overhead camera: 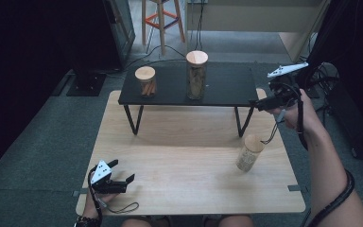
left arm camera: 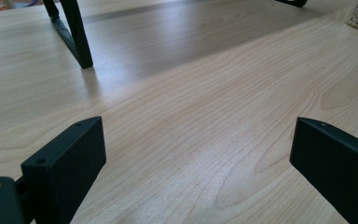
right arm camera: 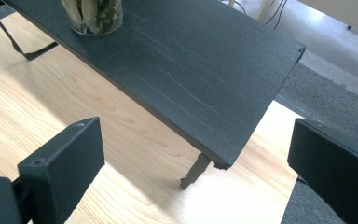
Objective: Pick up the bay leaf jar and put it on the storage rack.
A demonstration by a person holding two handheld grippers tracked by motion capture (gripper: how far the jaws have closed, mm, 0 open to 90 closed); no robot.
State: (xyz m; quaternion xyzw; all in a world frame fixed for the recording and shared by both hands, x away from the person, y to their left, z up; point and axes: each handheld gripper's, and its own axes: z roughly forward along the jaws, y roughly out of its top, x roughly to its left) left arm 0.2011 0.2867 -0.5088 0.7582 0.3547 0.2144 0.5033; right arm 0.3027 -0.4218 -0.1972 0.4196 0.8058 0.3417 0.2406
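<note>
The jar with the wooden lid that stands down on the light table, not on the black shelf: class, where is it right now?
In the high view the jar stands on the wooden table's right side, in front of the black shelf's right leg, below the right claw.

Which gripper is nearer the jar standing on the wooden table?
Right. The right gripper hangs open above and behind the jar, by the black shelf's end; the left gripper sits open far across the table.

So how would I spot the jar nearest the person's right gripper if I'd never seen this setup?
Start at the light wooden table and find the black shelf standing on it. Two jars sit on that shelf; the jar you want stands alone on the wood, below its right end, with pale grainy contents.
</note>
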